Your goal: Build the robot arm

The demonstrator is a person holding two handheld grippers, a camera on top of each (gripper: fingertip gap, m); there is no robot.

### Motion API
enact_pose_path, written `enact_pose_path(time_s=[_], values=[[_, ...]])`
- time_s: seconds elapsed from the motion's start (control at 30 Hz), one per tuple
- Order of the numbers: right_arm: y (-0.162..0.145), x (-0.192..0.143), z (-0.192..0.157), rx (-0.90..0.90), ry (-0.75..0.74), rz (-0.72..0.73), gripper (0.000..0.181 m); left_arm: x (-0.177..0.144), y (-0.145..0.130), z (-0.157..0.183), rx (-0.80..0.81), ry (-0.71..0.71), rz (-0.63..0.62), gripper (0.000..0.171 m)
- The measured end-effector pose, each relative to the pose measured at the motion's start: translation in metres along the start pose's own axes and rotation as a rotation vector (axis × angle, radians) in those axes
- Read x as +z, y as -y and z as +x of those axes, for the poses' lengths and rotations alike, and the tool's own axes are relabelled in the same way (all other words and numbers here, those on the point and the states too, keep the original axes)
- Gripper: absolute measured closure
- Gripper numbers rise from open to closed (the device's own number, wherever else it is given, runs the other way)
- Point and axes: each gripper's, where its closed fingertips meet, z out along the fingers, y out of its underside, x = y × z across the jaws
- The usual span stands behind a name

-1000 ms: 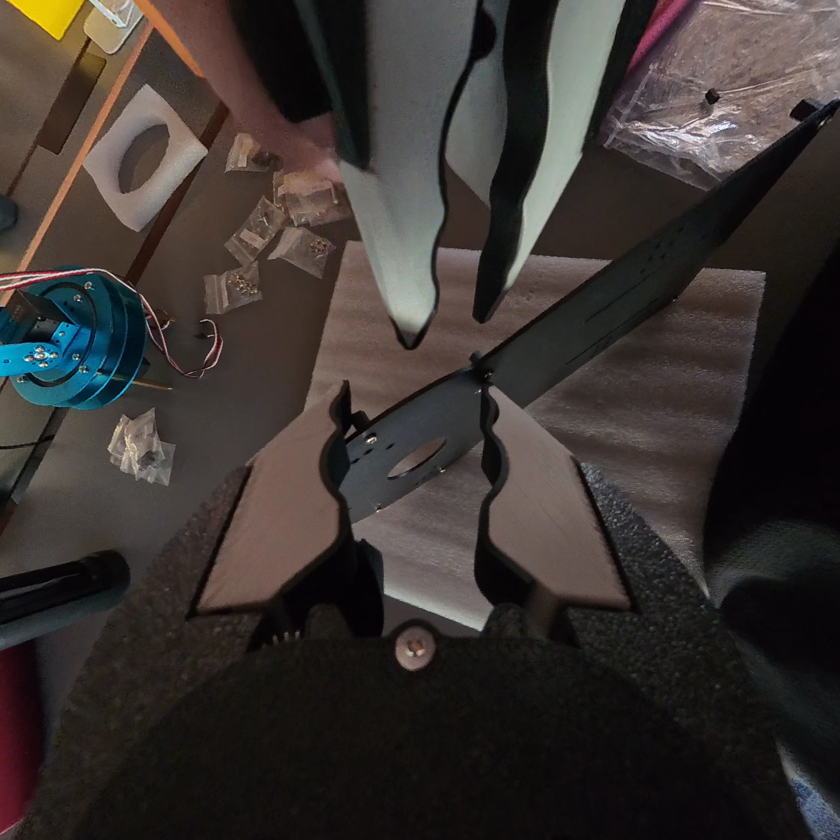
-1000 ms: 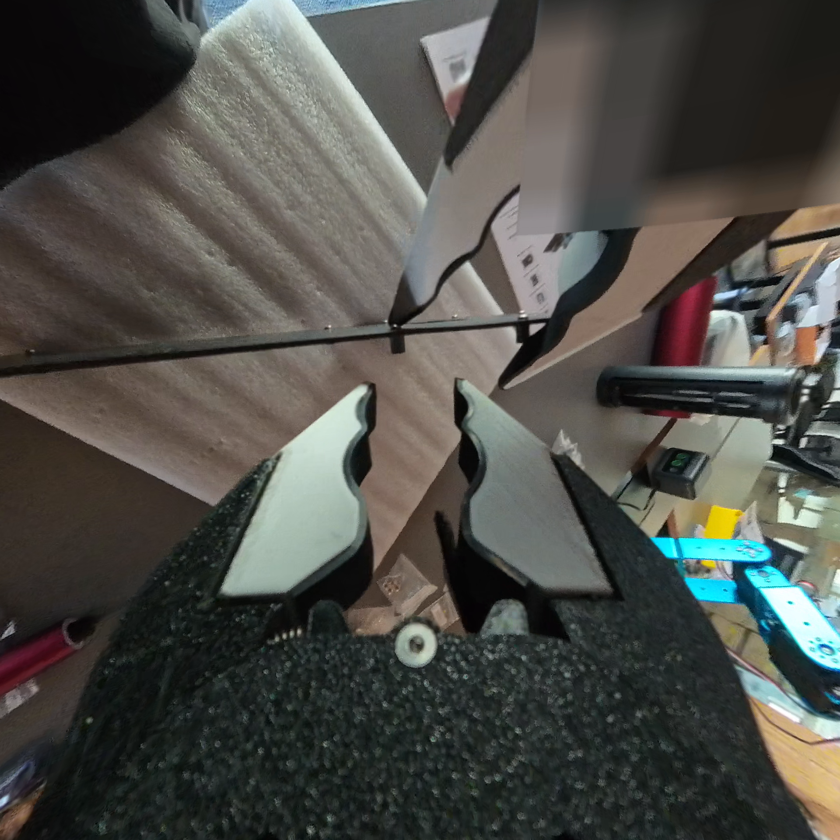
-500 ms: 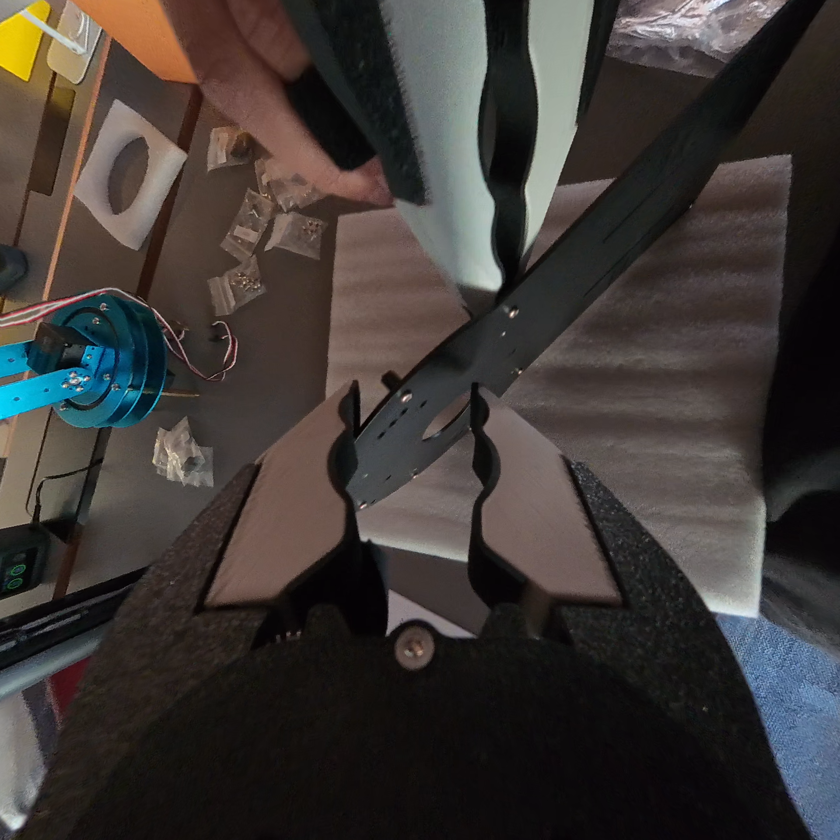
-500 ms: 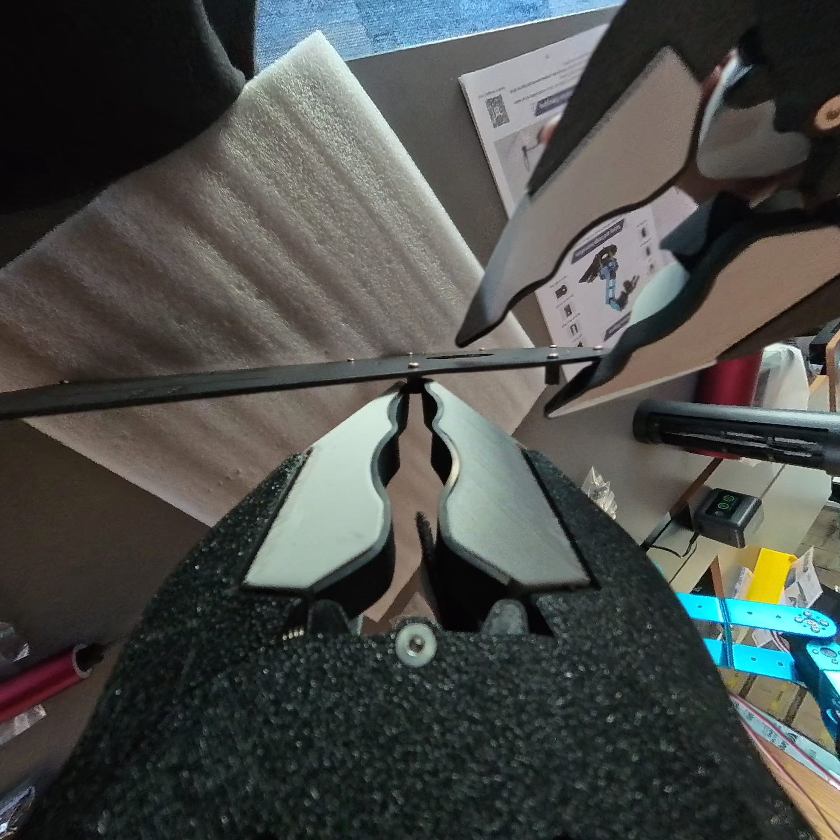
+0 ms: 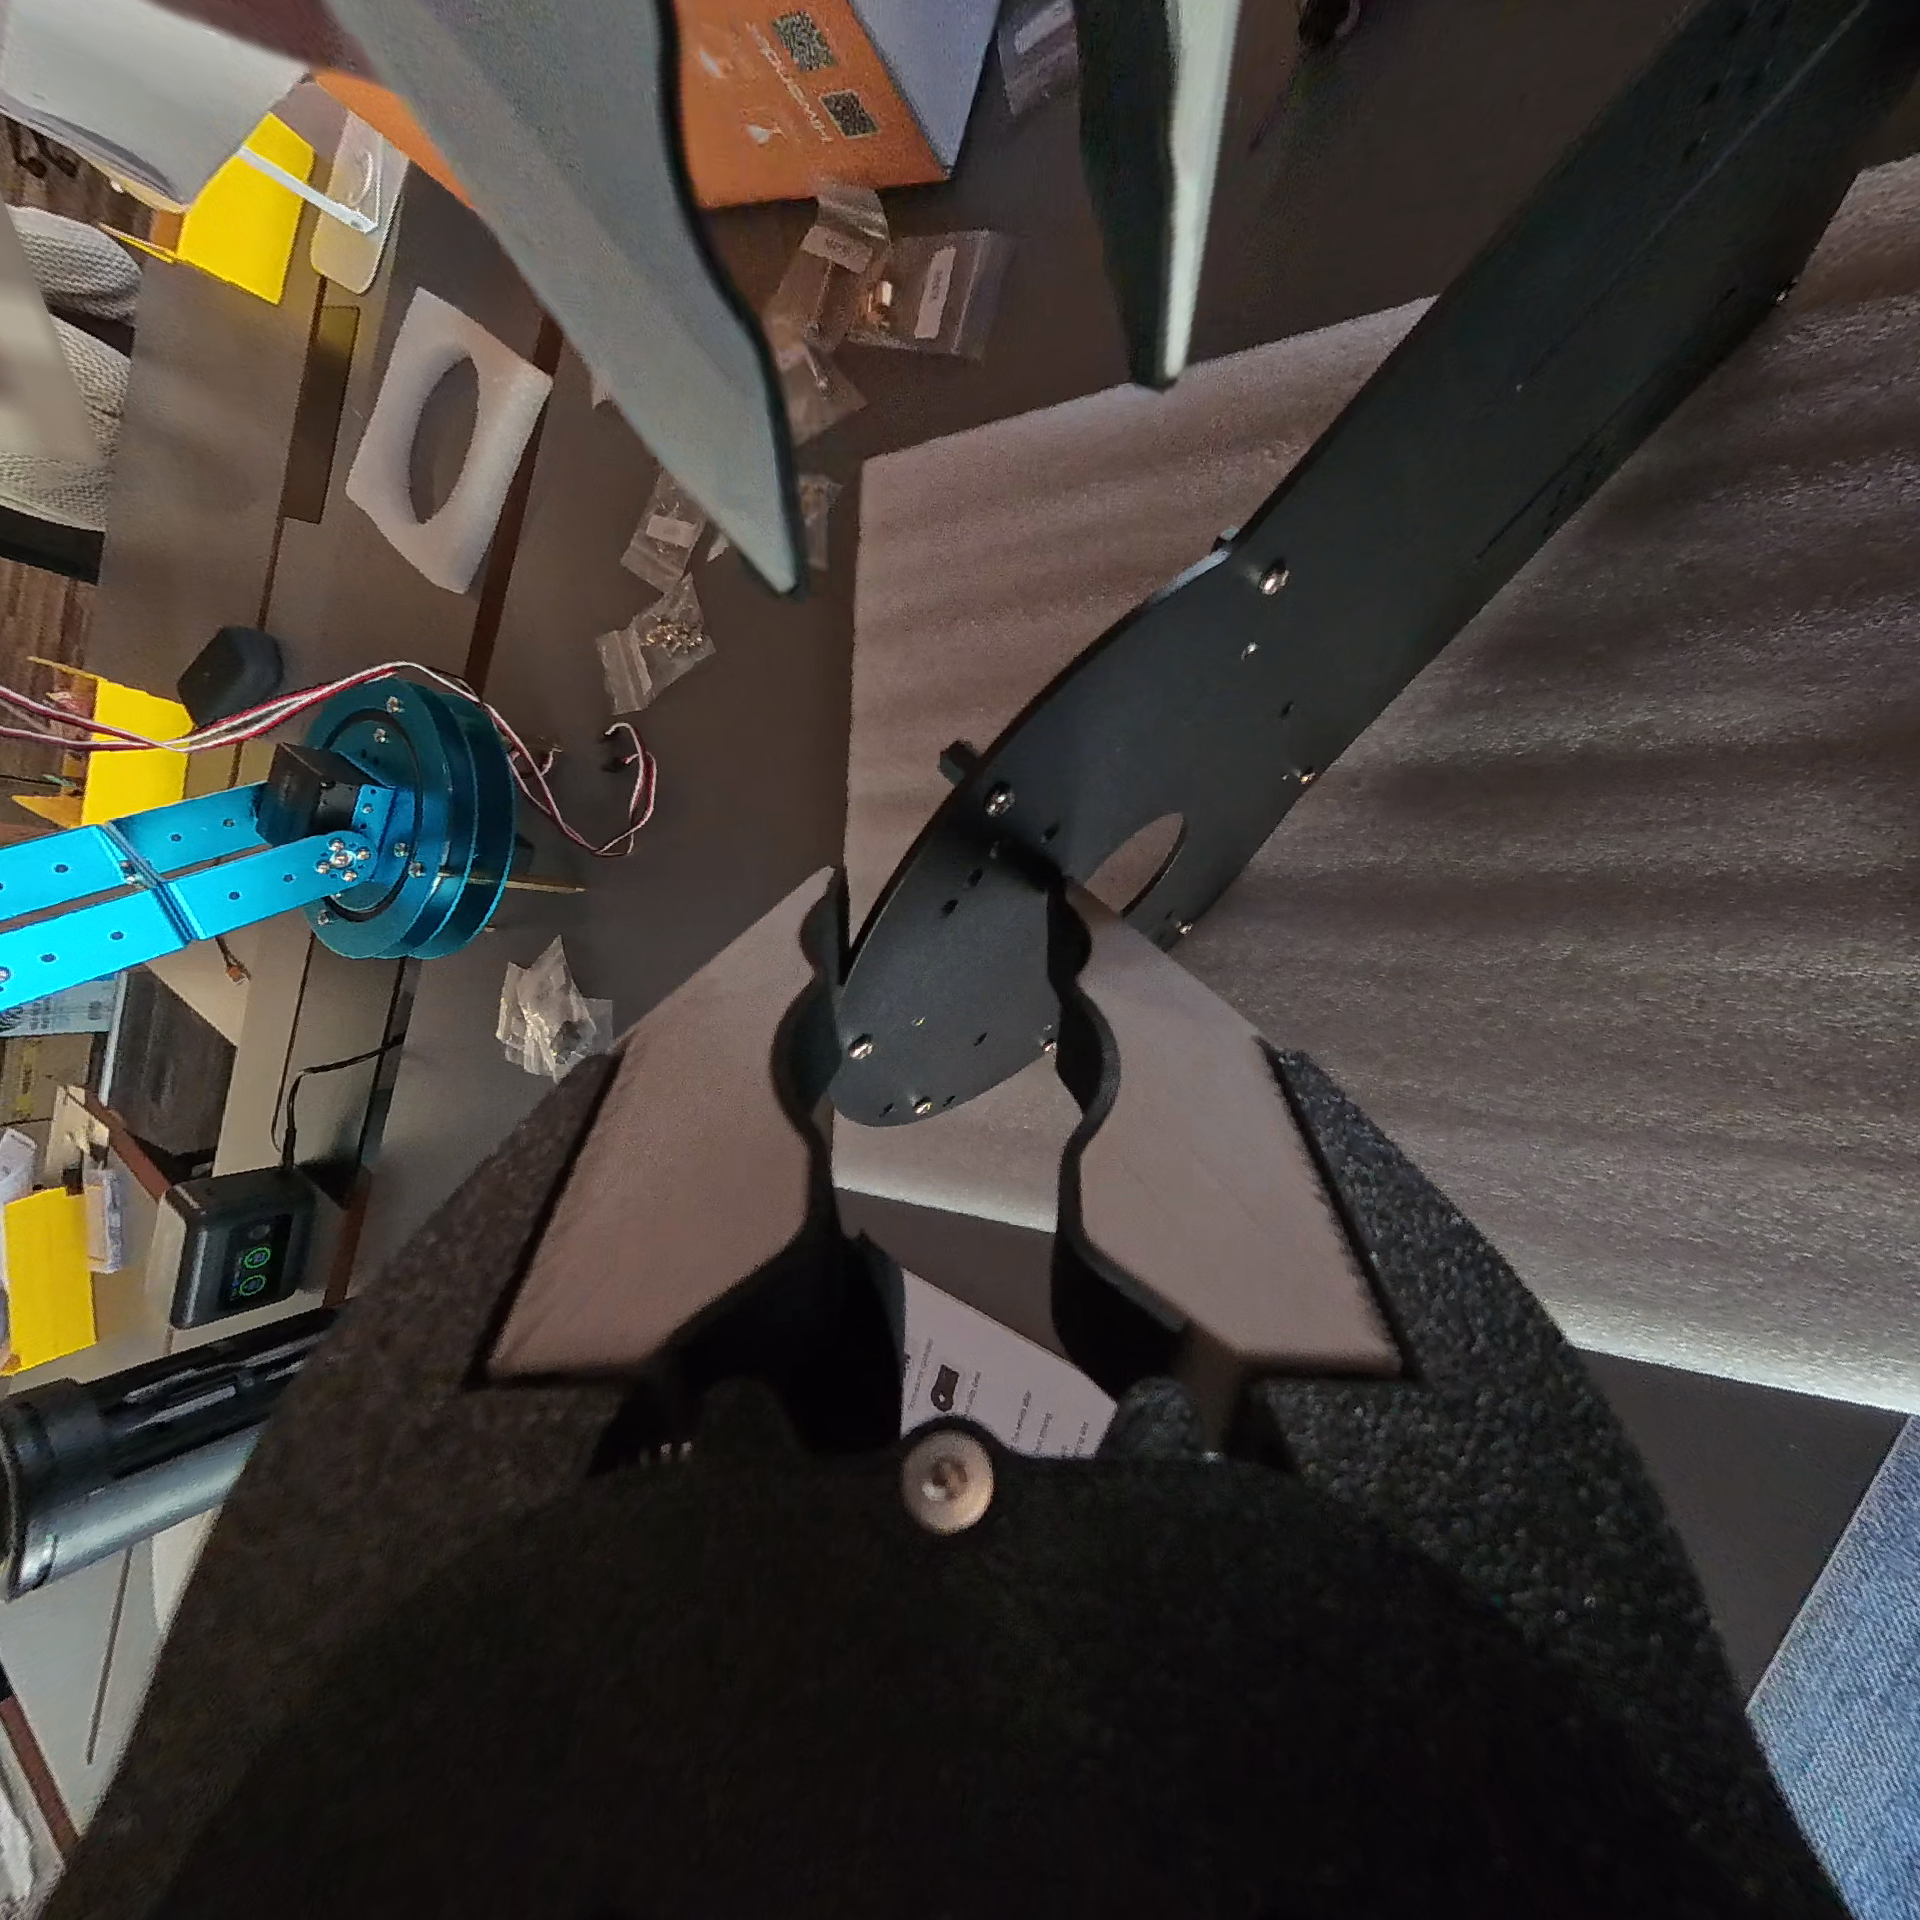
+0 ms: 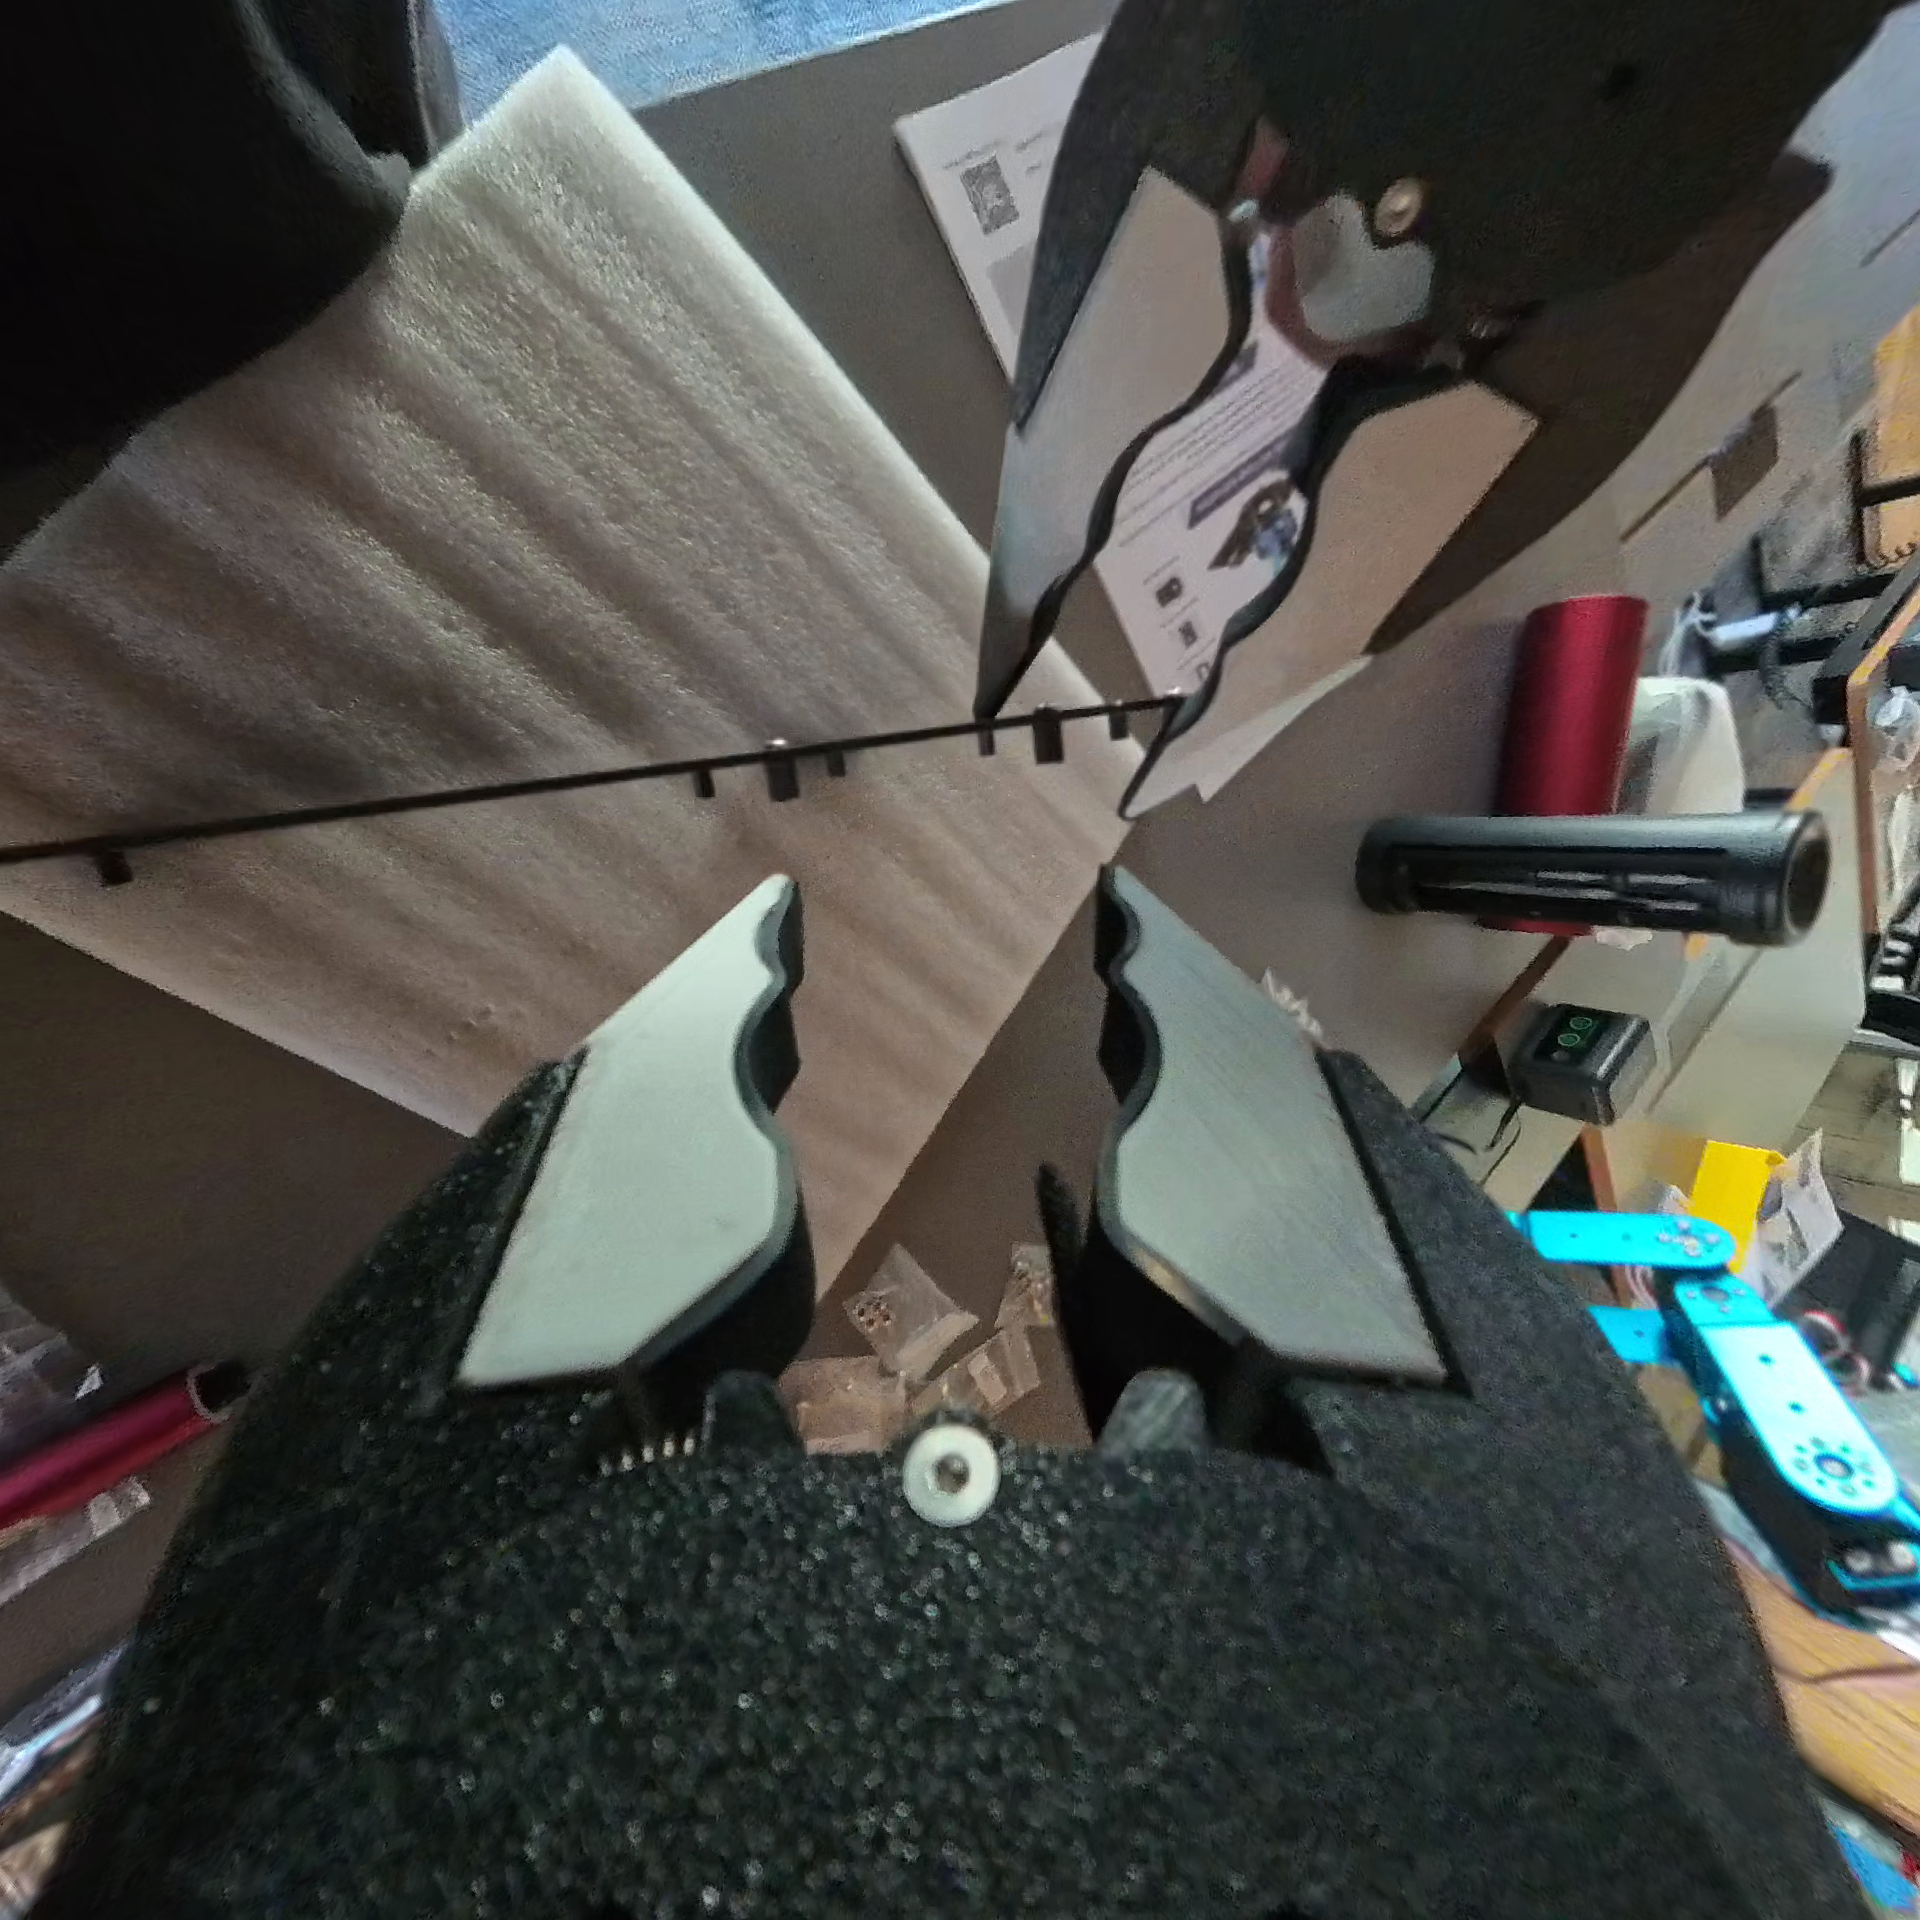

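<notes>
My left gripper [image 5: 951,925] is shut on the rounded end of a long black metal plate [image 5: 1299,675] with screw holes and a round opening. It holds the plate tilted above a white foam sheet [image 5: 1558,935]. In the right wrist view the plate [image 6: 779,774] shows edge-on as a thin line with small tabs, with the left gripper [image 6: 1070,748] clamped on its right end. My right gripper [image 6: 948,888] is open and empty, a little short of the plate's edge. It also shows in the left wrist view [image 5: 966,478], above the plate.
A blue turntable with an arm and wires [image 5: 416,821], small bags of screws [image 5: 655,649], a white foam ring piece [image 5: 447,436] and an orange box [image 5: 800,104] lie left of the foam. A black cylinder [image 6: 1579,878], a red cylinder [image 6: 1574,696] and a printed sheet [image 6: 987,187] lie beyond it. My hands' fingertips stand some 7 cm from each other.
The right gripper closed on the plate's edge half a second ago; now it has opened and drawn back. The left gripper kept its hold and swung the plate.
</notes>
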Motion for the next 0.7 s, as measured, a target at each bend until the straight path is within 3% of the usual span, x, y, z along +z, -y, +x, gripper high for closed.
enact_pose_path(time_s=[0.23, 0.7], values=[[0.002, 0.027, -0.007, -0.089, 0.131, -0.032, 0.12, 0.001, 0.0, 0.0, -0.004, 0.02, 0.009, 0.132], [0.005, 0.032, -0.003, -0.109, 0.159, -0.018, 0.131, 0.005, 0.002, -0.003, -0.013, 0.015, 0.043, 0.13]])
